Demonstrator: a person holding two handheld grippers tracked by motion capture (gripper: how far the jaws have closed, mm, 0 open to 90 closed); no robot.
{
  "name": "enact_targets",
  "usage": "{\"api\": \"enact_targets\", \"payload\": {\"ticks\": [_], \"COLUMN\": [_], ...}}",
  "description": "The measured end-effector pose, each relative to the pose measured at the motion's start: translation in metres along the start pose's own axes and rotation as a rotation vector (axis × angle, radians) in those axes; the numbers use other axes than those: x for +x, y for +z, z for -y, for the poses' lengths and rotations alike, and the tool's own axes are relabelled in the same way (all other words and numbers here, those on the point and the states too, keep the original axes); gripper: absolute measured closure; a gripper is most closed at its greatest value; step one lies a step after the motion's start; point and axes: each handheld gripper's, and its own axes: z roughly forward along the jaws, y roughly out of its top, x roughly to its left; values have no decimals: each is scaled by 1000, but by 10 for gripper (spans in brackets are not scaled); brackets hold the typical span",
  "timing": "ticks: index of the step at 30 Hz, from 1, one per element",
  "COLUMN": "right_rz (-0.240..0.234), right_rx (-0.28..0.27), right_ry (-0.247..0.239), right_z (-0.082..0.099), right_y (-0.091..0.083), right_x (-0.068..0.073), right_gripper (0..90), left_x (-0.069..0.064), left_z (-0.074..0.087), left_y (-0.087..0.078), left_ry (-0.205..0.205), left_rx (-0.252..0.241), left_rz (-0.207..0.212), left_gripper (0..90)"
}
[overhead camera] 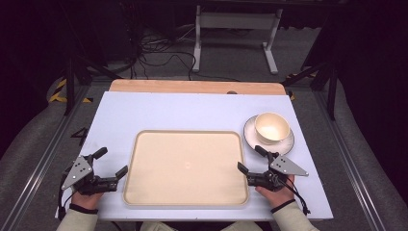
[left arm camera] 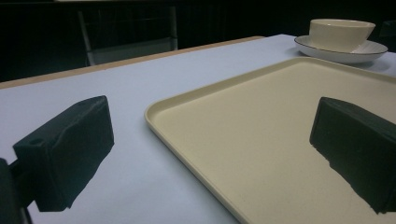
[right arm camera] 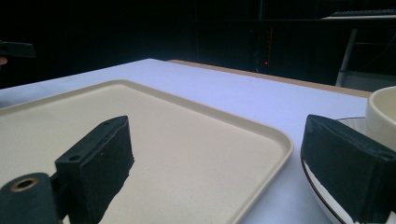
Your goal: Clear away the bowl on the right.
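Note:
A cream tray (overhead camera: 144,144) lies in the middle of the white table. Behind its right corner a cream bowl (overhead camera: 272,127) sits on a white plate (overhead camera: 285,143) with a dark rim. My left gripper (overhead camera: 111,163) rests at the tray's left front corner, jaws wide apart, nothing between them. My right gripper (overhead camera: 251,159) rests at the tray's right front corner, just in front of the plate, open and empty too. In the left gripper view the tray (left arm camera: 261,130) lies ahead with the bowl (left arm camera: 342,32) far right. In the right gripper view the plate (right arm camera: 322,196) edge sits by the right jaw.
A bare wooden strip (overhead camera: 192,86) runs along the table's far edge. Beyond it the floor holds cables (overhead camera: 159,53) and a white frame's legs (overhead camera: 235,33). Metal rails flank the table on both sides.

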Motion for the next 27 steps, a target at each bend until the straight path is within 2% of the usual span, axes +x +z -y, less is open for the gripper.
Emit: {"api": "enact_targets", "payload": {"ticks": [15, 27], "right_rz": [-17, -18], "right_rx": [11, 9], "right_ry": [-22, -16], "right_z": [0, -6], "right_y": [1, 2], "right_x": [1, 0], "right_gripper": [129, 173], "left_x": [0, 0], "left_z": [0, 0], "left_y": [0, 0], "left_ry": [0, 0], "left_rx": [0, 1], "left_rz": [0, -1], "left_gripper": [3, 3]}}
